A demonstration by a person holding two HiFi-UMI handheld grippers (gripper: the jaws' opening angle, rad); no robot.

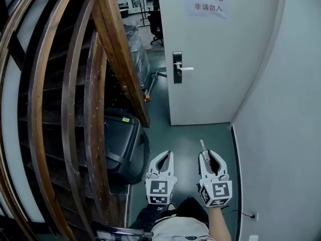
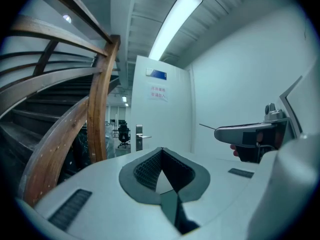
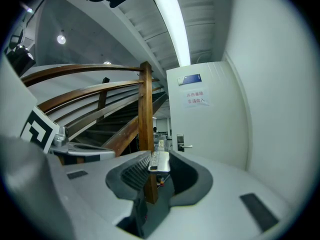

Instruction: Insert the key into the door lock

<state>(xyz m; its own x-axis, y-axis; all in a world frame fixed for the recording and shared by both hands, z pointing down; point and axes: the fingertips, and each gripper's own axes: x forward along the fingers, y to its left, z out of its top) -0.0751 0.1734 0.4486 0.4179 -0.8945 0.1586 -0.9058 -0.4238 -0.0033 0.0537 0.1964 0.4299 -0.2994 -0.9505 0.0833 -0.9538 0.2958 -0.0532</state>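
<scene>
The white door (image 1: 220, 59) stands ahead across the floor and carries a paper sign. Its dark lock plate (image 1: 177, 67) with a silver lever sits near the door's left edge; the plate is also small and far in the left gripper view (image 2: 139, 138) and the right gripper view (image 3: 180, 143). My right gripper (image 1: 209, 157) is shut on a silver key (image 3: 160, 161), whose blade (image 1: 202, 145) points toward the door. My left gripper (image 1: 161, 160) is beside it, shut on nothing (image 2: 161, 150). Both are low and well short of the door.
A curved wooden stair railing (image 1: 95, 99) fills the left side. A black case (image 1: 123, 142) lies under it, next to my left gripper. A plain wall (image 1: 286, 134) runs close on the right. Past the door's left edge are an office chair (image 1: 156, 26) and wrapped goods (image 1: 136, 46).
</scene>
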